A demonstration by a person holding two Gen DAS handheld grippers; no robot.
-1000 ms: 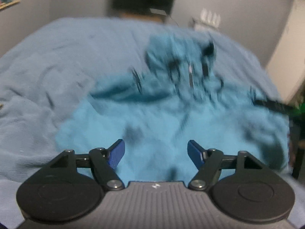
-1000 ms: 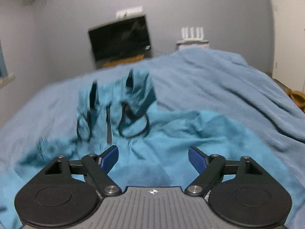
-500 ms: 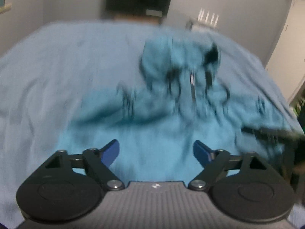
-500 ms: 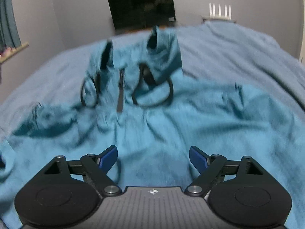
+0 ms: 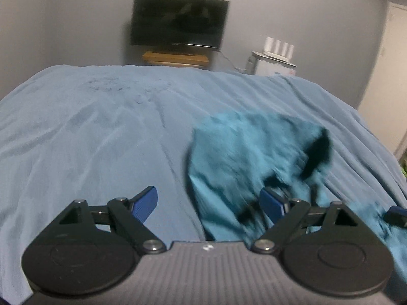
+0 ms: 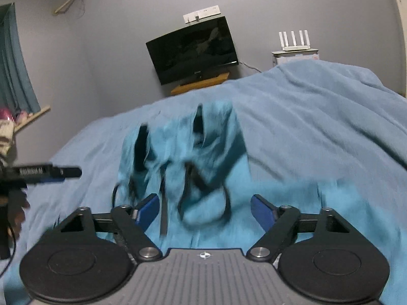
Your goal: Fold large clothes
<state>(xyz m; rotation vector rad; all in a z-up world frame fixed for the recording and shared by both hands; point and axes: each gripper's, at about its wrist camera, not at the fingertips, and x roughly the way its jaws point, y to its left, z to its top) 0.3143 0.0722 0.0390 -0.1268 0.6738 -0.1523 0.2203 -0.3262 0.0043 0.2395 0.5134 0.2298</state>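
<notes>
No legible text. White lettering on the left gripper (image 6: 45,172) seen from the right wrist view is too blurred; small logo marks on both housings unreadable.

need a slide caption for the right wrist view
Open right gripper above a teal hoodie spread on a blue blanket.

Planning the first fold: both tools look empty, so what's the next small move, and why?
Probably bring the left tool down onto the near left edge of the crumpled teal hooded garment and grip it. Both tools are open and empty, and the garment is spread on the blue blanket.
</notes>
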